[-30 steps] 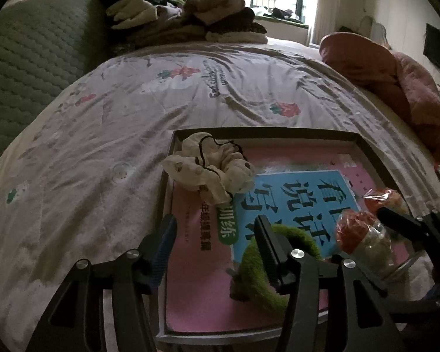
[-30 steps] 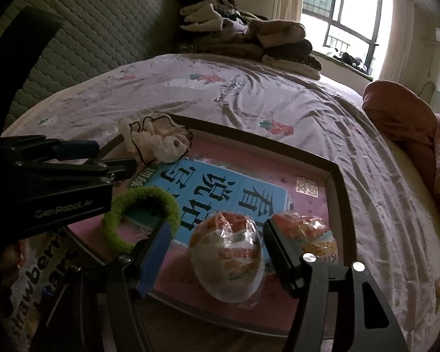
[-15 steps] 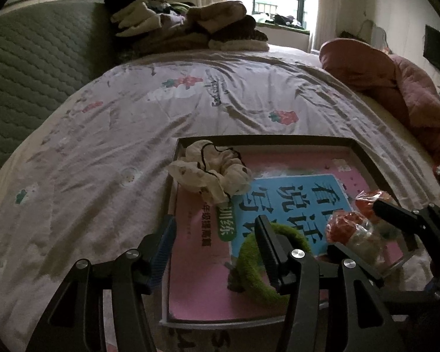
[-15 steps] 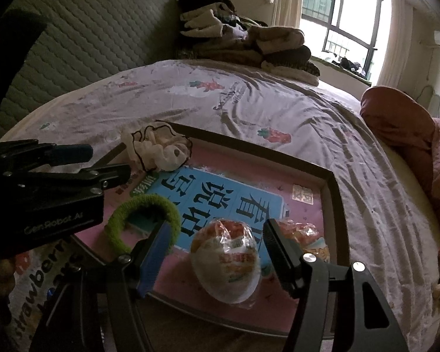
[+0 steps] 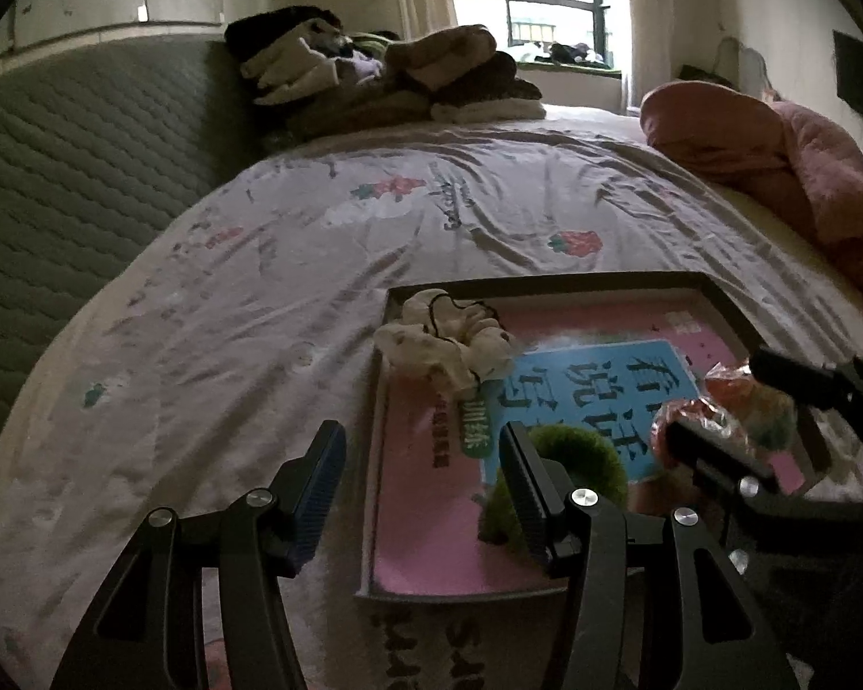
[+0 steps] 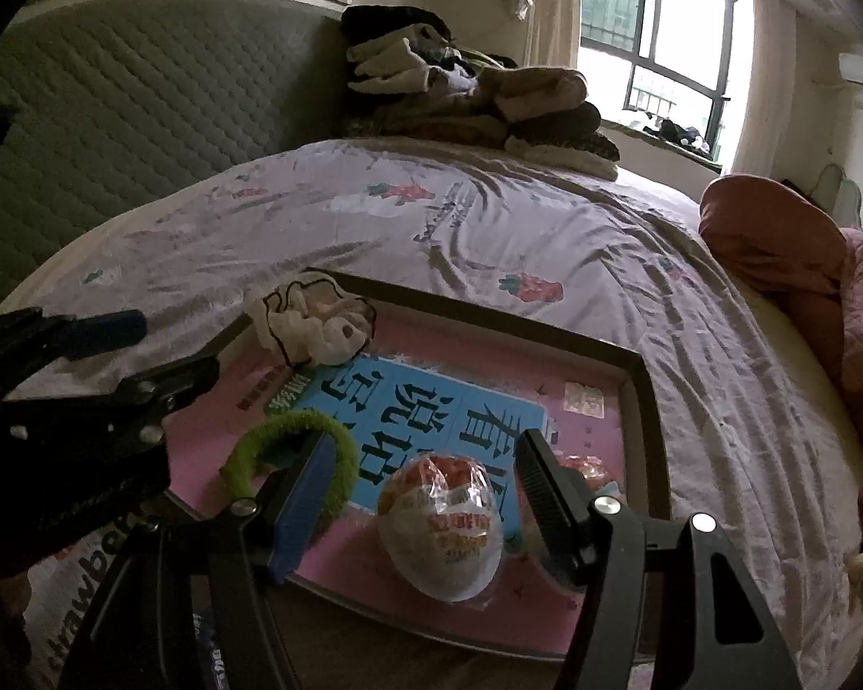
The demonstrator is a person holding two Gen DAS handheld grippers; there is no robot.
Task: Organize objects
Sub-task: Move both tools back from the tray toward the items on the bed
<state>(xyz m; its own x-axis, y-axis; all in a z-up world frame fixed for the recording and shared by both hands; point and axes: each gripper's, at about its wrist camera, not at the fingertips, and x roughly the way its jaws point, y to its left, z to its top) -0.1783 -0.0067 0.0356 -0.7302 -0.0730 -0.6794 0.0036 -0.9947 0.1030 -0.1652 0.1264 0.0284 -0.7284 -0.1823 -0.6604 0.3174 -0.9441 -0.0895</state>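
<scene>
In the dark-framed tray (image 6: pixel 644 402) on the bed, the wrapped egg-shaped snack (image 6: pixel 440 523) stands on end between the right gripper (image 6: pixel 426 509)'s parted, empty jaws, untouched, while the left gripper (image 5: pixel 423 486), jaws also apart, straddles the tray's near-left rim.

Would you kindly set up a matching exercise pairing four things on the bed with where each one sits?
Things:
1. cream fabric scrunchie with dark trim
2. fuzzy green hair ring
3. egg-shaped snack in clear wrapper
4. pile of folded clothes

Places:
A. between the open jaws of the right gripper
B. far end of the bed, by the grey quilted headboard
C. far left corner of the dark-rimmed tray
D. near left part of the tray, on the blue-and-pink book

Pairs: 1-C, 2-D, 3-A, 4-B
</scene>
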